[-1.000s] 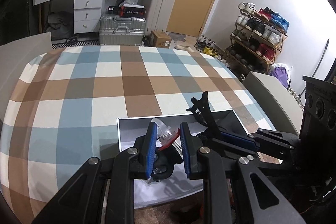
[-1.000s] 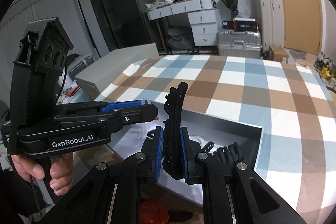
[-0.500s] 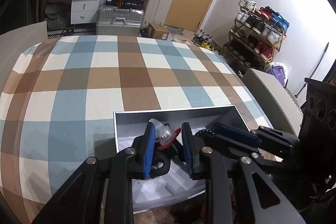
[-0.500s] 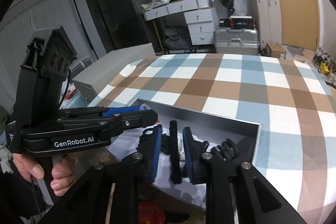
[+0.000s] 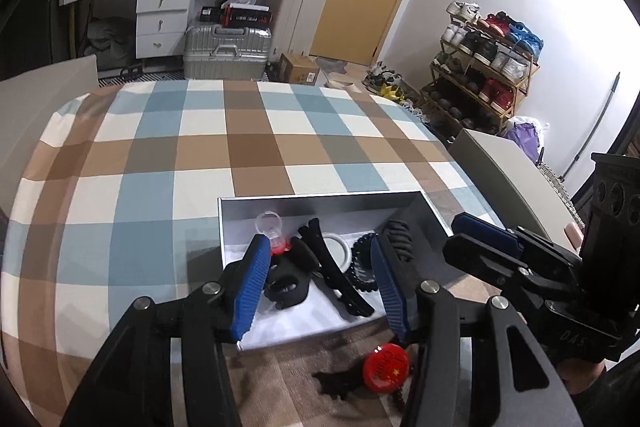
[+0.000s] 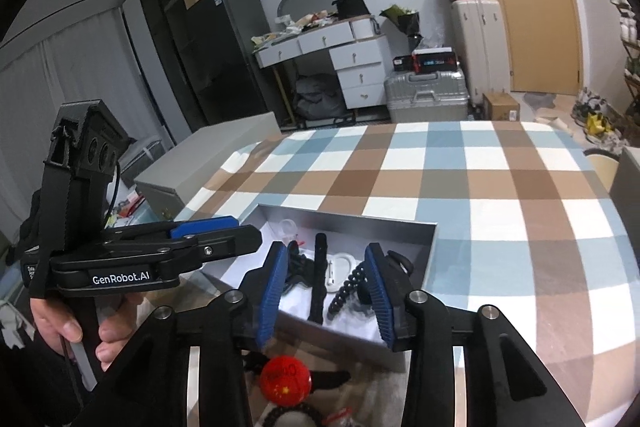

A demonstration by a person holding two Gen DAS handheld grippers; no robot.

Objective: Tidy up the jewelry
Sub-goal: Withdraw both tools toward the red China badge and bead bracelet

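A shallow grey box (image 5: pixel 320 201) (image 6: pixel 428 255) sits at the near edge of the checked table. It holds a long black hair clip (image 5: pixel 336 271) (image 6: pixel 319 275), a clear and red clip (image 5: pixel 272 231), a black claw clip (image 5: pixel 286 285), a white ring (image 5: pixel 338 253) (image 6: pixel 340 265), a black spiral hair tie (image 5: pixel 362 263) (image 6: pixel 346 291) and a dark scrunchie (image 5: pixel 398 235). My left gripper (image 5: pixel 316 283) is open and empty above the box's near part. My right gripper (image 6: pixel 326 291) is open and empty, just right of the left one.
A red round badge (image 5: pixel 386 367) (image 6: pixel 284 379) with dark pieces around it lies below the box's near edge. The blue, brown and white checked cloth (image 5: pixel 200 155) covers the table beyond the box. A grey box (image 5: pixel 512 179) stands at the right.
Both grippers have opened. The left let the clear and red clip go into the box; the right let the long black clip go into the box. Both pulled back slightly.
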